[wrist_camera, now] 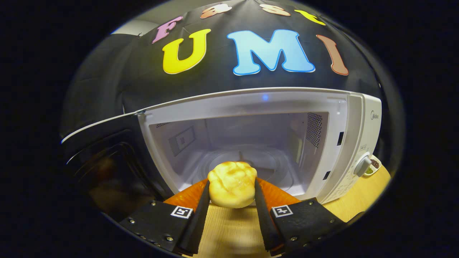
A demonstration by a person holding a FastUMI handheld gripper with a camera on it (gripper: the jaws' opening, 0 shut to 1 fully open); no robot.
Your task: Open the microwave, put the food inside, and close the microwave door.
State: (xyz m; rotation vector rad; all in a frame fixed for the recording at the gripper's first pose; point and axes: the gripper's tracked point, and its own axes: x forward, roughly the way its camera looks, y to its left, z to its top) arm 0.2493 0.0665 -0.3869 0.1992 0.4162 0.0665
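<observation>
Microwave (251, 143) fills mid-frame, door (104, 157) swung open at left, cavity bare with the turntable (251, 161) showing. Orange plate (276, 195) sits on the bench (358, 200) at the cavity mouth. My tool (231, 190) is pinching the bun (232, 183) lower centre, both fingers pressed on its sides, above the plate. Step in hand, I'd say: loading. Next: carry it straight in over the sill, set it on the turntable, release.
</observation>
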